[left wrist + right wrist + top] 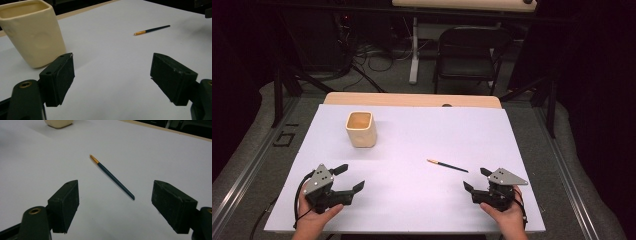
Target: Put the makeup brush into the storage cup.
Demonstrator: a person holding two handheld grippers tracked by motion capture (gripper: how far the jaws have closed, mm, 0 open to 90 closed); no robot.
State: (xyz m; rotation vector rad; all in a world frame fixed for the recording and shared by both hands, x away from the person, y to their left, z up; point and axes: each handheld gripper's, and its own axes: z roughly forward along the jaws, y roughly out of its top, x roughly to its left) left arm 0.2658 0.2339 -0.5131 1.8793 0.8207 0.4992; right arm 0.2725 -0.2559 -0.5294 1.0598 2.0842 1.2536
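Both the left tool (350, 178) and the right tool (476, 178) rest on the white surface (412, 130) with jaws wide apart and empty, the thin brush (447, 165) lying just ahead of the right one, the cream cup (361, 129) farther left.

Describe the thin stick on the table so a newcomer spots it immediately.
Start at the white sheet covering the table and look right of centre, just ahead of the open right gripper. There lies the paintbrush, flat on the sheet, touching nothing. It is slim, with a dark blue handle and a gold band at its tip, unlike the chunky cream cup standing far off to the left.
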